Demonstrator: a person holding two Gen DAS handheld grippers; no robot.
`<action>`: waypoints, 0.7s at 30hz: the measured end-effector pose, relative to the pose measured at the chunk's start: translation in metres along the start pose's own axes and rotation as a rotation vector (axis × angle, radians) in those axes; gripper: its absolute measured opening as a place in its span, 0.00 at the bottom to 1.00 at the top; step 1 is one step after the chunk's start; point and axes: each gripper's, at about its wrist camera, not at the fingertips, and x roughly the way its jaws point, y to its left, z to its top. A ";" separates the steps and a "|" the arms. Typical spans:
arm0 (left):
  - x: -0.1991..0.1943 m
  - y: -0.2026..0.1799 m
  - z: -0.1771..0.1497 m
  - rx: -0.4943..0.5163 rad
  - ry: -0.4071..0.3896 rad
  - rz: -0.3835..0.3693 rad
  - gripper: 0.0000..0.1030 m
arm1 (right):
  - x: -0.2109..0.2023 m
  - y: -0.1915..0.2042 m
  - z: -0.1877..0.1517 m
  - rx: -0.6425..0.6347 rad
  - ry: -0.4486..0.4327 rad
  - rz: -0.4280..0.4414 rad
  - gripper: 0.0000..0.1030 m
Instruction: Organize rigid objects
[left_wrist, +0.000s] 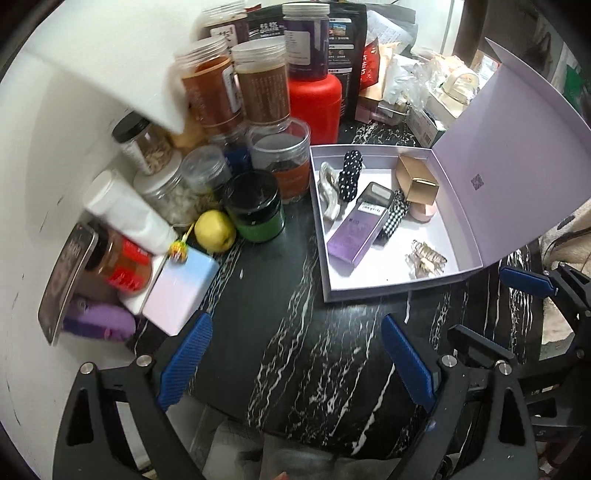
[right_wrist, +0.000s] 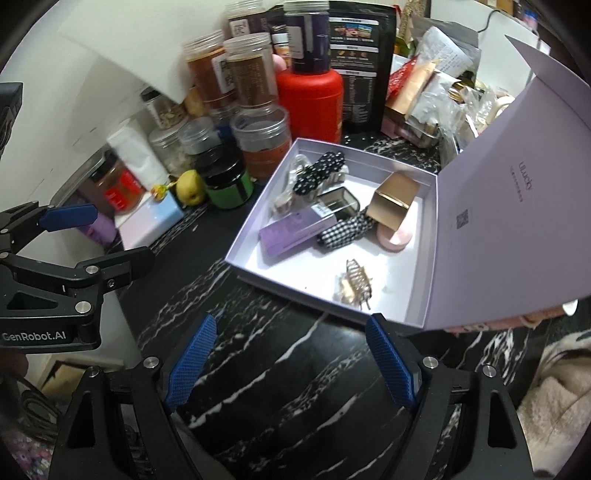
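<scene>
An open lilac box (left_wrist: 391, 286) (right_wrist: 317, 299) sits on the black marble table with its lid standing up at the right. Inside lie a purple carton (left_wrist: 354, 236) (right_wrist: 295, 229), a gold carton (left_wrist: 417, 181) (right_wrist: 395, 201), a black dotted hair clip (left_wrist: 349, 175) (right_wrist: 317, 173), a gingham clip (right_wrist: 343, 230), a pearly clip (left_wrist: 328, 190), a pink compact (right_wrist: 395, 238) and a gold claw clip (left_wrist: 424, 258) (right_wrist: 352, 286). My left gripper (left_wrist: 295, 350) is open and empty in front of the box. My right gripper (right_wrist: 290, 350) is open and empty, also just in front of it.
Jars and bottles crowd the back left: a red bottle (left_wrist: 314, 107) (right_wrist: 310, 101), a green jar (left_wrist: 256, 210) (right_wrist: 227, 184), a yellow fruit (left_wrist: 214, 230) (right_wrist: 190, 186). A pastel box (left_wrist: 181, 288) lies left. Bags and wrappers (right_wrist: 436, 81) pile up behind the box.
</scene>
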 end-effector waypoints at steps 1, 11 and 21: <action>-0.001 0.000 -0.003 -0.004 -0.001 0.002 0.91 | -0.001 0.001 -0.002 -0.003 -0.001 0.001 0.82; -0.015 0.005 -0.037 -0.069 -0.031 0.029 0.91 | -0.009 0.013 -0.024 -0.027 -0.020 0.014 0.82; -0.032 0.012 -0.058 -0.090 -0.076 0.048 0.91 | -0.020 0.023 -0.031 -0.015 -0.057 0.005 0.82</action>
